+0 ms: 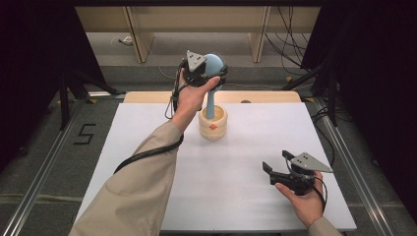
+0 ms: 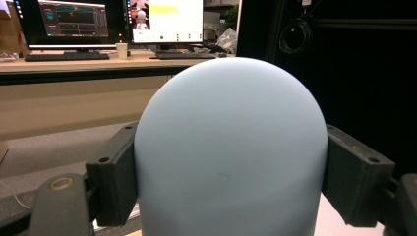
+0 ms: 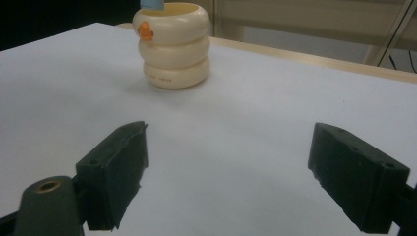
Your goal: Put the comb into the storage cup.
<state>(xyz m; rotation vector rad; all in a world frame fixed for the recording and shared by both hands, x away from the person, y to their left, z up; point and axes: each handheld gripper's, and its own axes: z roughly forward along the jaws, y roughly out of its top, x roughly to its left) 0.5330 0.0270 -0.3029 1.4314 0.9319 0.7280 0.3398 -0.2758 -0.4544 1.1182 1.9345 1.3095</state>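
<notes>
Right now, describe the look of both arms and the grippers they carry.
Both grippers are black with blocky fingers; the left gripper and right gripper each carry a grey three-cornered plate. A black cable trails along the beige sleeve of the left arm.

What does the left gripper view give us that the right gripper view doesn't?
Left gripper view: the pale blue rounded head of the stemmed tool, pressed between the black jaws of the left hand-held gripper, with a desk of lit monitors behind.

Right gripper view: the cream ribbed ring-stack cup with an orange mark, upright on the white tabletop, and the right hand-held gripper with jaws wide apart, nothing between them.

Both: the blue tool, seen from the right as a stem end in the cup.
</notes>
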